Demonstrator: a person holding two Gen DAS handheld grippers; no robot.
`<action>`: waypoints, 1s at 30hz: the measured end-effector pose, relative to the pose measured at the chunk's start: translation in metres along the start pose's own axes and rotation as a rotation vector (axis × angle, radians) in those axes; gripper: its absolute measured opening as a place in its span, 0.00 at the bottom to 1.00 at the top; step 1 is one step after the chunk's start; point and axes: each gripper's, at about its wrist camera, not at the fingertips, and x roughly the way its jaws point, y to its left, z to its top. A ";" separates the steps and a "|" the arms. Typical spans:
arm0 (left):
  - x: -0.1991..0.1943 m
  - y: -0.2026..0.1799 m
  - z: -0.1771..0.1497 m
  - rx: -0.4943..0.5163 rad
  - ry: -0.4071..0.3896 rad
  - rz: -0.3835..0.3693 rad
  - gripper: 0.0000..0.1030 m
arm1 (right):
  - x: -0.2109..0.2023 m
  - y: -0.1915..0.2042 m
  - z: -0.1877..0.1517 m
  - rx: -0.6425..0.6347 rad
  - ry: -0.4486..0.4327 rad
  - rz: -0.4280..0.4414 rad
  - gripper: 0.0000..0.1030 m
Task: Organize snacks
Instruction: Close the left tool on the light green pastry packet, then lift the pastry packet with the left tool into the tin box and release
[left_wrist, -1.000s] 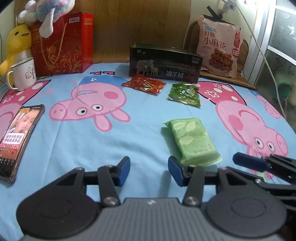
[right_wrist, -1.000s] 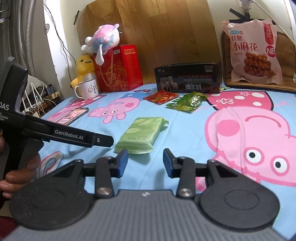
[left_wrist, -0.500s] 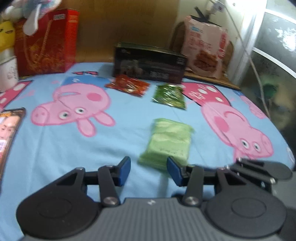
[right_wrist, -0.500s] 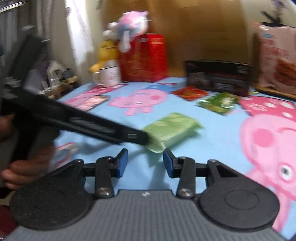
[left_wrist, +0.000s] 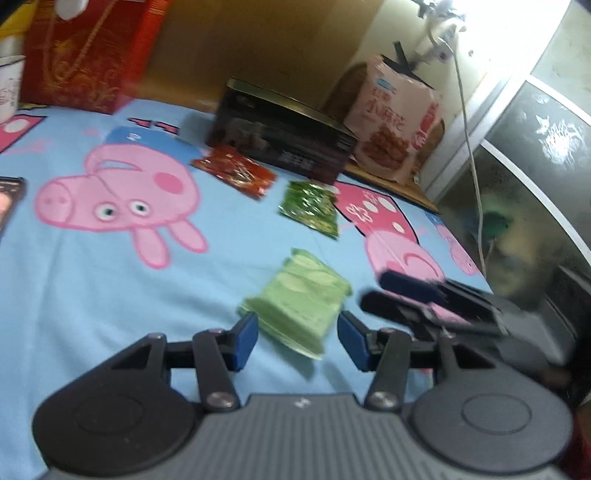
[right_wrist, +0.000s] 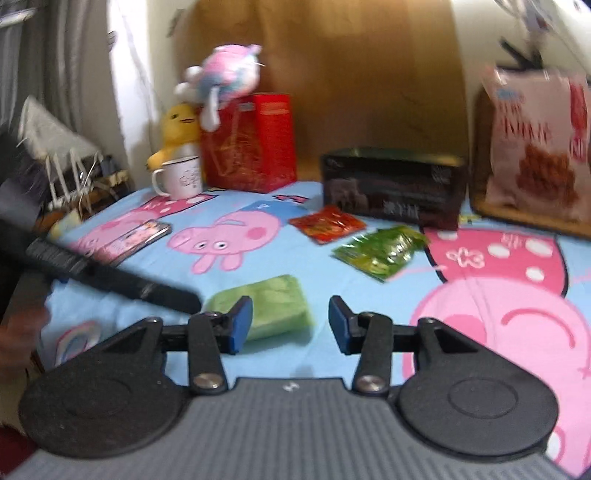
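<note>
Left gripper (left_wrist: 297, 343) is down low over the Peppa Pig bedsheet (left_wrist: 92, 295), jaws spread wide and gripping nothing, and the pale green snack pack (left_wrist: 299, 302) sits right in front of the gap, its near end reaching between the two blue pads. That's the key line-up: the pack's long axis runs away from the left gripper, tilted a touch to the left, so the jaws straddle its narrow width. It lies flat on the sheet, not lifted.

Over on the right gripper (right_wrist: 291, 325), same story on the jaws, wide apart and empty. From this side the pale green snack pack (right_wrist: 269, 302) lies ahead and off to the left, partly behind the left-hand pad, not centred in the gap. So the left one looks the better placed for the pick.

Further back, the green foil packet (left_wrist: 310, 208) and the red foil packet (left_wrist: 236, 175) lie close together just in front of the dark box (left_wrist: 284, 144), well apart from both grippers. The big pink snack bag (left_wrist: 397, 125) stands behind the box. Both views are blurred, so exact contact between pads and pack can't be called
</note>
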 end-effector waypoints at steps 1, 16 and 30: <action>0.004 -0.003 -0.001 0.004 0.006 0.002 0.46 | 0.005 -0.008 0.001 0.047 0.015 0.014 0.46; 0.004 0.005 0.009 0.025 0.002 0.050 0.42 | -0.010 0.024 -0.026 -0.098 0.101 0.073 0.44; 0.011 -0.019 0.037 0.117 -0.024 -0.006 0.39 | 0.004 0.027 -0.001 -0.179 0.034 0.019 0.27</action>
